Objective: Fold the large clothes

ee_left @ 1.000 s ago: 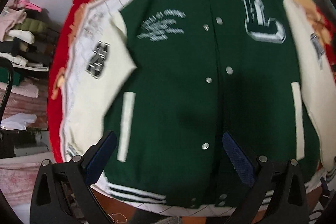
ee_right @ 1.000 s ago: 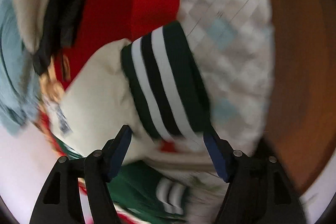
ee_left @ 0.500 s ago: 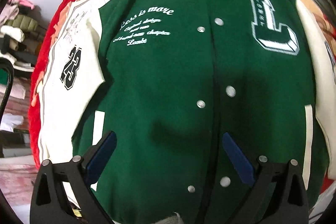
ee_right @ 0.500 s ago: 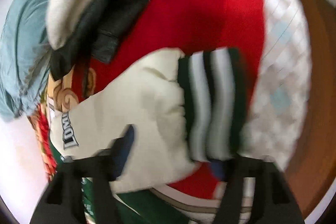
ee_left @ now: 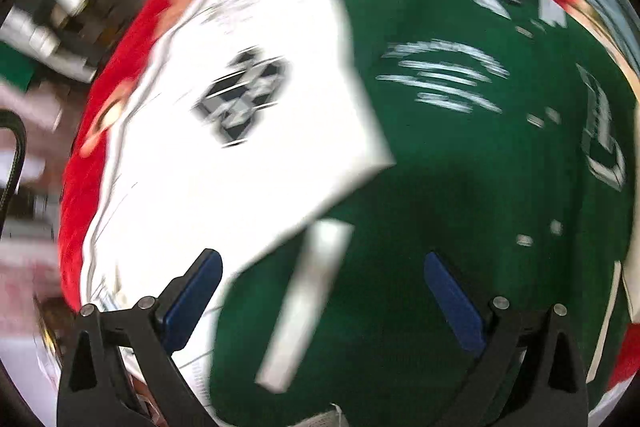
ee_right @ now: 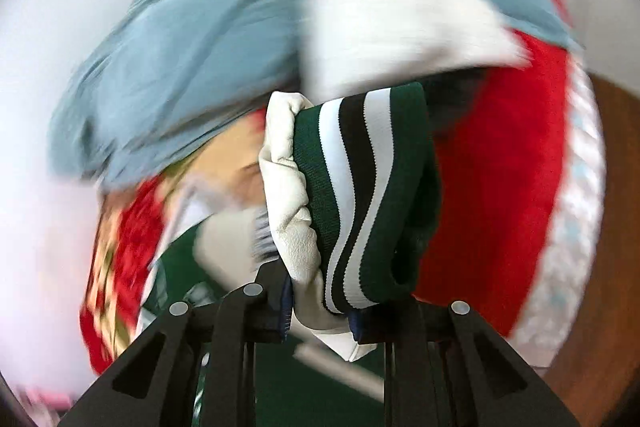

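Jacket [ee_left: 460, 187] sleeve cuff [ee_right: 360, 195] pinched by closing right gripper [ee_right: 320, 323] (left gripper [ee_left: 320, 295] gapes, empty).

The left gripper [ee_left: 322, 301] hangs wide apart over the green jacket [ee_left: 460, 207], nothing between its pads and the cloth. The cream sleeve [ee_left: 240, 147] lies flat toward the left edge of the red blanket [ee_left: 80, 187], so that side is low and passable. Off that edge, shelves of stacked clothes [ee_left: 60, 27] crowd in. Near the blanket's far right corner, a blue garment [ee_right: 192, 67] and a pale one [ee_right: 392, 23], both blurred, seem heaped as obstacles.
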Demonstrator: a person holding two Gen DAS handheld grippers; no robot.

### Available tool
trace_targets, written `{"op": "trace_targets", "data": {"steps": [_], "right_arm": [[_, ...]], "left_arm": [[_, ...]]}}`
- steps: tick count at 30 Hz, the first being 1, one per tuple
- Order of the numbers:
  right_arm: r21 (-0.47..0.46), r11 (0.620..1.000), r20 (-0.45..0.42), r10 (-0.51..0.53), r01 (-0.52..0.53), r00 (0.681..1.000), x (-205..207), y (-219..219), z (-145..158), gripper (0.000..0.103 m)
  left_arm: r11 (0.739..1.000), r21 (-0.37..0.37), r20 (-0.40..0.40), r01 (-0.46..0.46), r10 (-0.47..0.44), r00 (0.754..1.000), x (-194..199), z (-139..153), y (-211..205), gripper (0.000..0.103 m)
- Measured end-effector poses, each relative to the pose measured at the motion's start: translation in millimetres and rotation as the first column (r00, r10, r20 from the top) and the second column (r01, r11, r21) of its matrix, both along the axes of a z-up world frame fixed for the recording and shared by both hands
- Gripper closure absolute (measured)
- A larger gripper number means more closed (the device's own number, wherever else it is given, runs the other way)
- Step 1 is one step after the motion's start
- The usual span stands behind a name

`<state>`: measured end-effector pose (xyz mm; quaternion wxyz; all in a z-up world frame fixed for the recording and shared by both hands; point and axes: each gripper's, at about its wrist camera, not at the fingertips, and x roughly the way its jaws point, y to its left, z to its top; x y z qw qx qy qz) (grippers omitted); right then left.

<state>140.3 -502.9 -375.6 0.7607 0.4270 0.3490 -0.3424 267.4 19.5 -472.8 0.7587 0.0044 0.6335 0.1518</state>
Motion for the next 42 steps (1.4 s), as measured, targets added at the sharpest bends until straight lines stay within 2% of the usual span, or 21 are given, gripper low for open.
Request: {"op": "trace_targets", "data": {"steps": [2,3,4,6,9,13,15,17,18,19,20,21,23,27,29,31,35,37,38,40,42], "right_arm": [[-0.005,0.991,-0.001,0.130,-0.130,0.991,59.9,40.2,9.0,0.081],[-0.002,0.984,-0.003,0.179,-0.179,0.984,84.5,55.7,10.1,0.081],[0.003,0.971,-0.008,0.240,-0.240,0.971,115.9,80.9,8.9,0.081],[0.016,0.951,-0.009,0.309,-0.309,0.951,148.7,110.7,5.5,0.081],[0.006,0.905,-0.043,0.425,-0.425,0.904,199.1,165.3,-4.1,0.081],[0.021,0.844,-0.102,0.534,-0.535,0.839,220.0,213.9,-28.1,0.081],[0.018,0.820,-0.135,0.569,-0.573,0.811,230.2,236.4,-34.2,0.081],[0.023,0.792,-0.156,0.606,-0.610,0.780,237.4,256.5,-44.4,0.081],[0.025,0.782,-0.166,0.618,-0.623,0.768,241.3,264.5,-49.9,0.081],[0.028,0.766,-0.180,0.635,-0.642,0.751,249.7,277.7,-56.7,0.081],[0.031,0.753,-0.187,0.651,-0.658,0.736,245.0,286.4,-60.9,0.081],[0.027,0.741,-0.199,0.662,-0.671,0.723,250.2,295.1,-64.7,0.081],[0.021,0.719,-0.223,0.680,-0.694,0.698,259.0,313.2,-72.4,0.081],[0.033,0.686,-0.270,0.706,-0.727,0.654,277.4,347.5,-90.2,0.081],[0.043,0.665,-0.296,0.722,-0.746,0.626,289.8,370.0,-101.1,0.081],[0.043,0.633,-0.334,0.739,-0.773,0.586,299.8,399.0,-114.3,0.081],[0.017,0.552,-0.425,0.759,-0.834,0.494,314.2,464.2,-140.8,0.081],[-0.010,0.484,-0.479,0.766,-0.875,0.429,319.7,502.8,-156.0,0.081],[-0.014,0.459,-0.497,0.768,-0.888,0.405,320.4,516.8,-160.9,0.081],[-0.023,0.401,-0.532,0.771,-0.916,0.351,321.7,546.7,-173.0,0.081],[-0.023,0.365,-0.543,0.777,-0.931,0.318,321.3,562.7,-178.6,0.081]], "left_arm": [[0.994,-0.035,-0.016,-0.104,0.104,0.994,-12.8,1.9,44.3,0.000],[0.982,-0.090,-0.035,-0.166,0.163,0.986,-20.5,-0.3,66.9,0.000],[0.950,-0.164,-0.069,-0.265,0.257,0.964,-34.6,-5.6,97.4,0.000],[0.871,-0.253,-0.139,-0.420,0.397,0.907,-60.3,-19.0,141.0,0.000],[0.678,-0.360,-0.225,-0.641,0.604,0.765,-110.0,-48.5,198.1,0.000],[0.453,-0.456,-0.291,-0.766,0.738,0.609,-138.7,-95.9,238.5,0.001],[0.366,-0.486,-0.299,-0.794,0.783,0.545,-139.1,-116.8,253.9,0.004],[0.288,-0.476,-0.285,-0.831,0.843,0.456,-139.0,-129.2,270.9,0.007],[0.273,-0.469,-0.261,-0.840,0.866,0.427,-137.2,-129.9,278.2,0.011],[0.282,-0.451,-0.224,-0.847,0.883,0.413,-133.2,-128.2,286.4,0.018],[0.303,-0.425,-0.189,-0.853,0.892,0.411,-128.9,-125.8,292.9,0.038],[0.328,-0.405,-0.151,-0.854,0.897,0.416,-124.0,-123.7,300.4,0.057],[0.374,-0.373,-0.082,-0.849,0.898,0.432,-113.0,-121.8,318.6,0.080],[0.457,-0.325,0.021,-0.828,0.879,0.477,-90.3,-122.4,355.7,0.085],[0.508,-0.302,0.076,-0.806,0.856,0.512,-76.0,-122.3,375.3,0.085],[0.561,-0.283,0.104,-0.778,0.824,0.557,-58.2,-126.7,390.0,0.085],[0.640,-0.232,0.119,-0.733,0.766,0.631,-29.9,-132.4,391.2,0.084],[0.665,-0.210,0.121,-0.717,0.745,0.655,-22.2,-131.3,387.2,0.084],[0.670,-0.206,0.118,-0.713,0.740,0.662,-12.9,-122.6,387.3,0.084],[0.679,-0.200,0.114,-0.707,0.732,0.671,-17.1,-128.4,380.0,0.080],[0.683,-0.203,0.115,-0.701,0.728,0.676,-23.8,-126.3,384.6,0.079]]}}
